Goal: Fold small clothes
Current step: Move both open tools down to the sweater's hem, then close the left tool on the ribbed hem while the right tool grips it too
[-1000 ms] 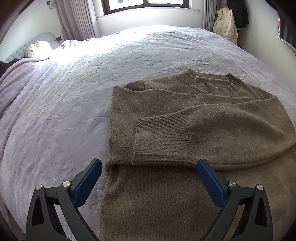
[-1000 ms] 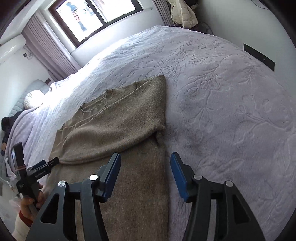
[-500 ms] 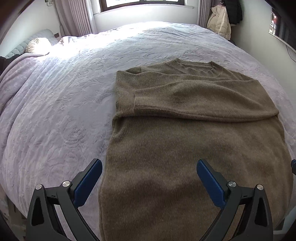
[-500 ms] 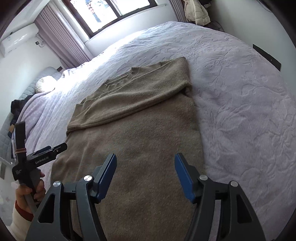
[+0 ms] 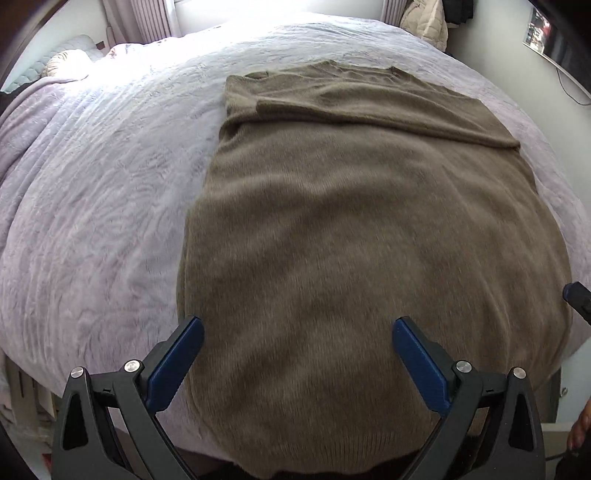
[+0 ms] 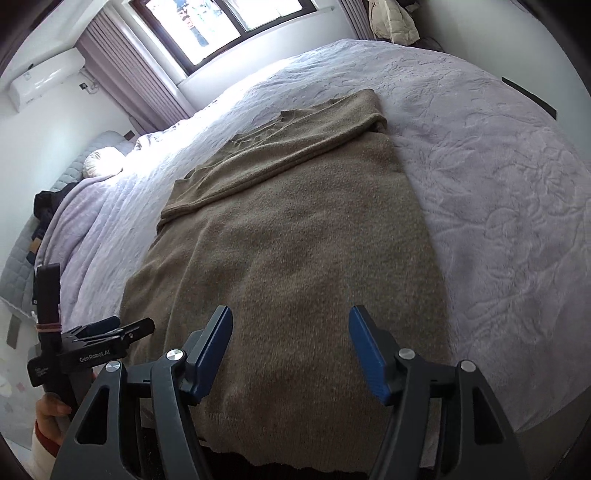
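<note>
The left gripper (image 5: pixel 297 345) hangs over the near hem of the brown sweater (image 5: pixel 354 236), its blue pads spread wide with nothing between them. The right gripper (image 6: pixel 291 341) hovers over the same hem, jaws likewise apart and empty. The sweater lies flat on the lavender bedspread (image 5: pixel 103 192), its hem at the near edge, both sleeves folded across the chest and the collar farthest away.

Only the right wrist view shows the left gripper's body from the side, with a hand (image 6: pixel 51 410) around its handle, left of the sweater. Only the left wrist view catches a dark tip of the right gripper at the sweater's right edge. Beyond the sweater the right view shows a window (image 6: pixel 229 26), curtains (image 6: pixel 133 74) and an air conditioner (image 6: pixel 44 79).

The sweater's hem is cut off by both frames, and the left view is blurred.
</note>
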Motion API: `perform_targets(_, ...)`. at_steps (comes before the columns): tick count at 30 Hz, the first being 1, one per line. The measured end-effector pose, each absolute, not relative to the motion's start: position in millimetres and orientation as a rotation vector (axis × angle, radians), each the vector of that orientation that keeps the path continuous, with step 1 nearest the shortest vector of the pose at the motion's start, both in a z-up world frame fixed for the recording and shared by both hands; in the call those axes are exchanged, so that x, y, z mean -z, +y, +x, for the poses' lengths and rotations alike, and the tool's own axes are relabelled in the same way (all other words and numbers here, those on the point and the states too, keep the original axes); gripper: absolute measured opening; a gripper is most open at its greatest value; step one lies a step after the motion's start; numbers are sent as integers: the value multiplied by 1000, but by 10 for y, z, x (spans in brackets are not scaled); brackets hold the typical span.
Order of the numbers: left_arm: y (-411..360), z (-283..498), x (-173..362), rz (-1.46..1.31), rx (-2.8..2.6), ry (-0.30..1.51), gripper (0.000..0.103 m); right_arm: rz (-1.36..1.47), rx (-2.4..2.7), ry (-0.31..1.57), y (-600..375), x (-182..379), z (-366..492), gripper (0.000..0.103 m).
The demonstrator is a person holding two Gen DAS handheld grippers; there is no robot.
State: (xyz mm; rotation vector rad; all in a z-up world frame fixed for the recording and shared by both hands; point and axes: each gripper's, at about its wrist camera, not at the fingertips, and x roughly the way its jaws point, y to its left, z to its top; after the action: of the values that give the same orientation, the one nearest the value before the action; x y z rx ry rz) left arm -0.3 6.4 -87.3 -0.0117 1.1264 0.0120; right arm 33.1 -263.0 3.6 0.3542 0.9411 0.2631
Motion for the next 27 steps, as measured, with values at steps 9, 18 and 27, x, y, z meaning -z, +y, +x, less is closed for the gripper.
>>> perform_targets(9, 74, -334, 950, -32, 18, 1158, 102, 378, -270, 939, -2600, 46, 71, 70)
perform_targets(18, 119, -587, 1045, -28, 6, 1151, 102, 382, -284, 935, -2516, 143, -91, 70)
perform_targets(27, 235, -722, 1114, -41, 3, 1157, 102, 414, -301, 922, -2549, 189, -146, 70)
